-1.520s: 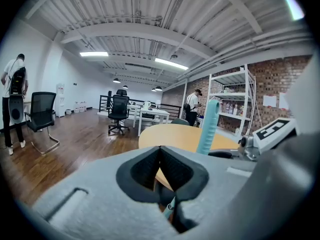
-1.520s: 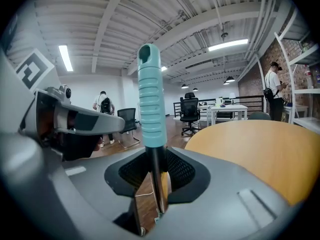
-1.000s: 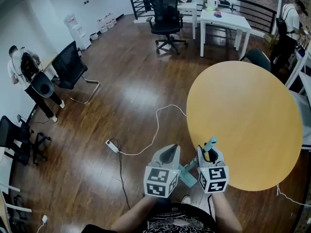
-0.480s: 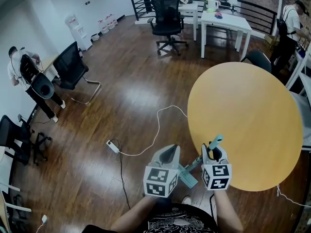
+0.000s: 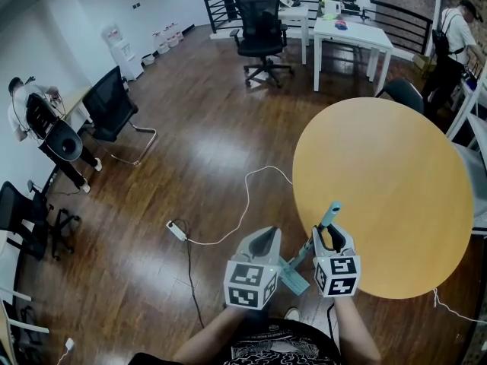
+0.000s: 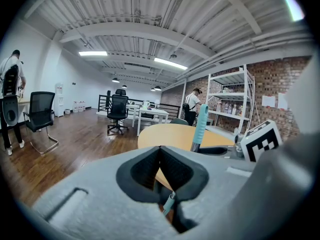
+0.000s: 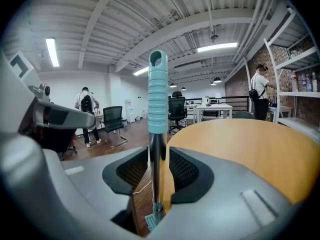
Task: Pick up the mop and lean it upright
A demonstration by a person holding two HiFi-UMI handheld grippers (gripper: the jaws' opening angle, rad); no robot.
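The mop is stood upright against the near edge of the round table, apparently so that its weight can be taken by the rim. Its shaft is enclosed by the right gripper, whose jaws have just been opening. A gap is seen beside the shaft, so it is guarded rather than clamped. The left gripper, just off the same edge, is kept closed on nothing. Compared with a second ago, the handle top is seen slightly further over the tabletop, and the left gripper is unmoved.
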